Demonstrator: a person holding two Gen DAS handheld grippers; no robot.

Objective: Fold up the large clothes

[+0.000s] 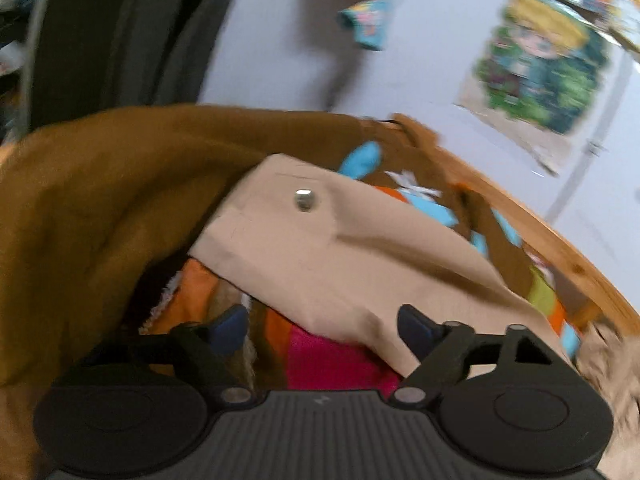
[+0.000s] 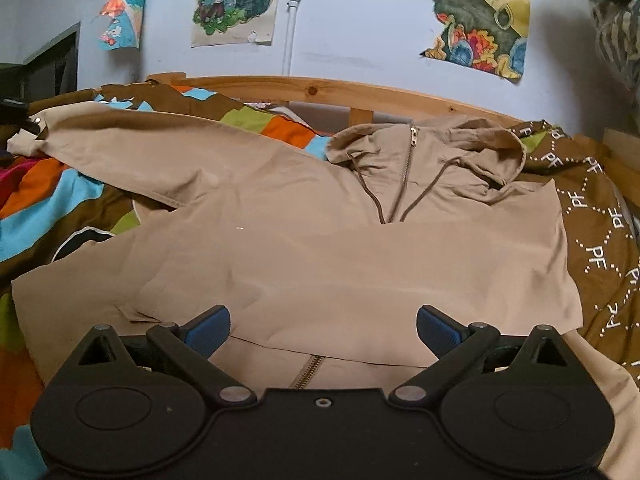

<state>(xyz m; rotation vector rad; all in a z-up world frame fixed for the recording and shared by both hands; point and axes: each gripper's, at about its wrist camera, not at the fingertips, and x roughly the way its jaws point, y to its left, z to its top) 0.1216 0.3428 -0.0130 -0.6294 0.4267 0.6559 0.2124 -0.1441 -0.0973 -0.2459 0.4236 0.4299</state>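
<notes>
step in hand, judging: folding in sleeves of jacket [image 2: 340, 248] lying front-up on bed [image 2: 592, 216]. left gripper [image 1: 322, 326] hovering, fingers spread wide, holding nothing; cuff [image 1: 304, 232] with snap lying just ahead, between fingertips and rail [image 1: 560, 248]; view blurring. right gripper [image 2: 323, 330] gaping wide, empty, hanging over jacket hem, zipper [image 2: 404, 172] ahead. next move likely calling for left closing on cuff, carrying sleeve across chest.
</notes>
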